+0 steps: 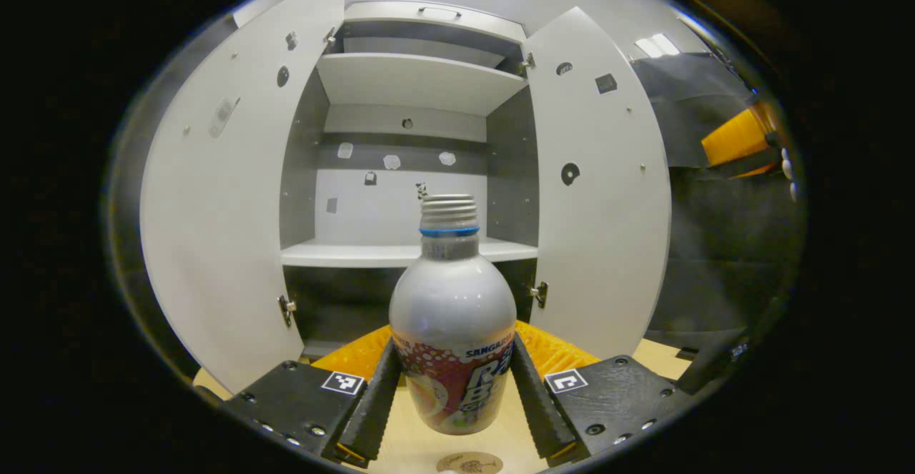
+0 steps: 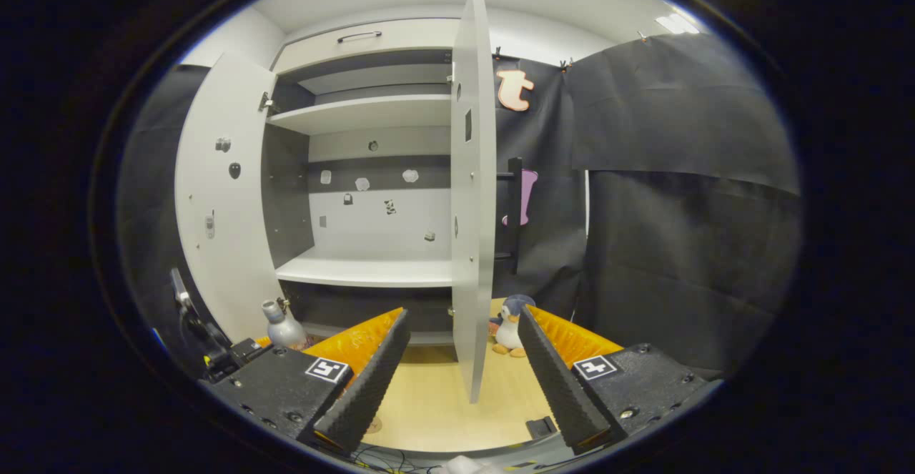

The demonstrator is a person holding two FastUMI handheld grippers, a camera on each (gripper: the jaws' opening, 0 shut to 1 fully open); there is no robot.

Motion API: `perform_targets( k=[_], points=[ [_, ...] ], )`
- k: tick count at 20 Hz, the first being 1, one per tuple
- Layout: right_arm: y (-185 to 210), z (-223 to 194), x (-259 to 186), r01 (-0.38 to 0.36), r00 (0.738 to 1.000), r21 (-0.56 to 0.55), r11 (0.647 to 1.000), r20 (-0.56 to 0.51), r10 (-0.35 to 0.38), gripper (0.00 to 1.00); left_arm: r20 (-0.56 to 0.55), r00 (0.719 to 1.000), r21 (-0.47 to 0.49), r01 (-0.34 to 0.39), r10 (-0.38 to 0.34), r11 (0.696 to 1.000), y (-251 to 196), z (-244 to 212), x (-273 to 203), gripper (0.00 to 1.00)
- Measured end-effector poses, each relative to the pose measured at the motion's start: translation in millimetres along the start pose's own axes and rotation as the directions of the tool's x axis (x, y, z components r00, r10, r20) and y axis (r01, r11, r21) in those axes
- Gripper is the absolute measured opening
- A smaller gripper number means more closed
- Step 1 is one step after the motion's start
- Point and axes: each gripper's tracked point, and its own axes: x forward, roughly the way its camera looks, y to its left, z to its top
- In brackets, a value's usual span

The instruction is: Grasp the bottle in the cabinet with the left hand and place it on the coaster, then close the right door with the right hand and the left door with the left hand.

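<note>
The left gripper [image 1: 453, 395] pinches the silver bottle with the red label [image 1: 453, 331] at lower centre of the left gripper view, above the round cork coaster [image 1: 470, 463] – both white cabinet doors [image 1: 221, 195] open; the right gripper [image 2: 461, 381] spread, flanking the right door's edge [image 2: 472, 195]

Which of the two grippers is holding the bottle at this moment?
The left gripper: its two fingers press on both sides of the bottle. The right gripper is open, with nothing between its fingers, and faces the edge of the right door.
</note>
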Motion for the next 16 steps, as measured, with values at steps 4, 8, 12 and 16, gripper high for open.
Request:
perform_targets(
  k=[4, 8, 12, 16],
  points=[
    [-3.7, -2.3, 0.3, 0.005, 1.000, -0.012, 1.000, -0.024, -0.005, 0.96, -0.021, 0.998, 0.038, 0.056, -0.055, 0.998, -16.9, -49.5, -10.9, 0.77],
    [-5.0, -11.5, 2.4, 0.012, 0.998, -0.041, 0.999, -0.059, -0.015, 0.99, -0.040, 0.994, 0.052, 0.109, -0.107, 0.993, -30.2, -94.3, -17.4, 0.77],
    [-0.8, -16.4, 3.0, 0.011, 0.997, -0.046, 0.999, -0.081, -0.014, 1.00, -0.074, 0.992, 0.032, 0.101, -0.098, 0.994, -26.1, -132.9, -17.2, 0.77],
    [0.5, -20.7, 3.1, 0.009, 0.995, -0.062, 0.998, -0.104, -0.015, 0.97, -0.070, 0.994, 0.035, 0.091, -0.089, 0.995, -18.2, -156.1, -13.4, 0.77]
  ],
)
